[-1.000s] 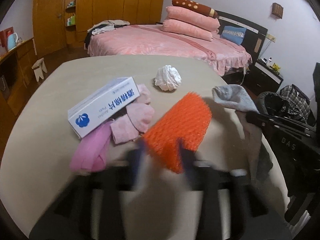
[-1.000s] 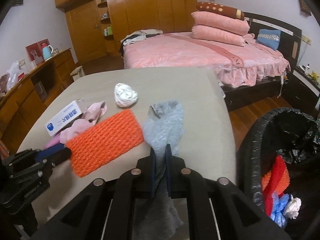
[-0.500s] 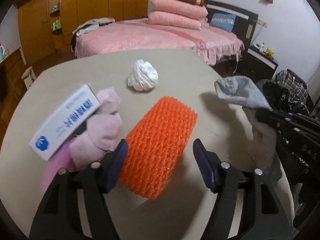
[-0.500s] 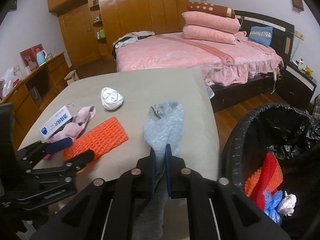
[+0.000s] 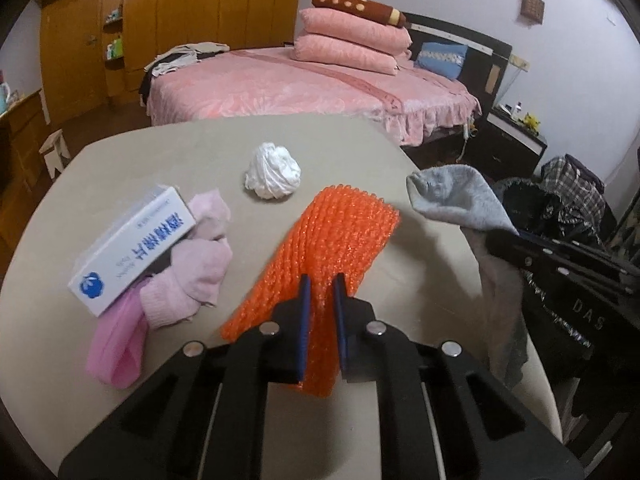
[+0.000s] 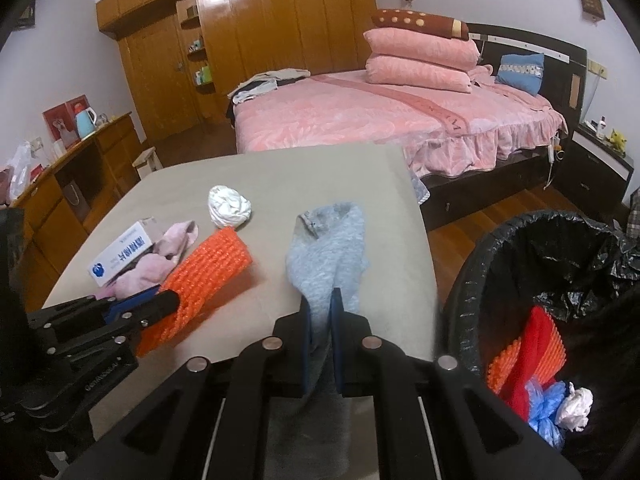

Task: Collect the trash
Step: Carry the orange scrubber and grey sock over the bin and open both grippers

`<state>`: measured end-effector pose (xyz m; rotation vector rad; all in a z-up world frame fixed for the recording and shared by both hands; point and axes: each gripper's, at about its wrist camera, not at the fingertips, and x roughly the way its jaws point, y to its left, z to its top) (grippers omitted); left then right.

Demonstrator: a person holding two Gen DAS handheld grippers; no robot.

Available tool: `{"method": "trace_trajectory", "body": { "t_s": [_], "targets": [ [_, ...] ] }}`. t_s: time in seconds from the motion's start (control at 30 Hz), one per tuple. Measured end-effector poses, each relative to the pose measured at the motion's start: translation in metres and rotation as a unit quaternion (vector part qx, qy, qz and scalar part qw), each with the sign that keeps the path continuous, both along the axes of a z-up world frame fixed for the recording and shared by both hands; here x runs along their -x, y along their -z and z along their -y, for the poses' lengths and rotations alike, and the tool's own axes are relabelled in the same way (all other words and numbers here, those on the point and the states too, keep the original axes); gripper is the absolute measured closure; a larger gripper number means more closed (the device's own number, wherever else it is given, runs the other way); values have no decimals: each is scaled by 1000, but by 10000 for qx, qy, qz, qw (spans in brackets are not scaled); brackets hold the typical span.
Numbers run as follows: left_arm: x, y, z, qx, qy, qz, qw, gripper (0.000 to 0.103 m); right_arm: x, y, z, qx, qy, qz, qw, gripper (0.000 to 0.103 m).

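My left gripper (image 5: 320, 284) is shut on the near end of an orange foam net (image 5: 336, 236), which lifts off the beige table (image 5: 344, 140); the net also shows in the right wrist view (image 6: 208, 272). My right gripper (image 6: 320, 300) is shut on a grey sock (image 6: 328, 252), held above the table's right edge; the sock also shows in the left wrist view (image 5: 460, 200). A crumpled white paper ball (image 5: 274, 176) lies further back on the table.
A white and blue box (image 5: 132, 256) rests on pink socks (image 5: 192, 276) at the left. A black-lined trash bin (image 6: 552, 304) stands right of the table with orange, red, blue and white trash inside. A pink bed (image 6: 380, 116) lies behind.
My left gripper was open around the orange net half a second ago and has closed on it, raising its near end. My right gripper still holds the grey sock.
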<state>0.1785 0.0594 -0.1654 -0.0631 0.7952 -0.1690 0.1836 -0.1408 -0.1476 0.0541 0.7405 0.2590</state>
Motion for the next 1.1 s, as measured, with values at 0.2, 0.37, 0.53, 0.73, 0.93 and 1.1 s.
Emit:
{"method": "trace_trajectory", "body": {
  "t_s": [0.2,0.37,0.53,0.73,0.93,1.1],
  "targets": [
    [8,-18,-1,0,-165,146,9998,93,6,-11,0,-61,-46,80,9999,94],
    [14,-32,2,-13,-211,251,9995,93,11,-23,4,-82,-37,177,9998,94],
    [20,-45,7,-35,-192,343,9992,93,16,-36,12,-115,7,266,9996,94],
    [27,-63,17,-20,-131,489,9987,93,25,-53,27,-169,62,398,9990,94],
    [31,-78,33,29,3,608,9981,93,36,-71,42,-213,138,584,9980,94],
    [33,-88,52,57,184,716,9972,93,42,-83,62,-175,273,710,9969,94]
  ]
}}
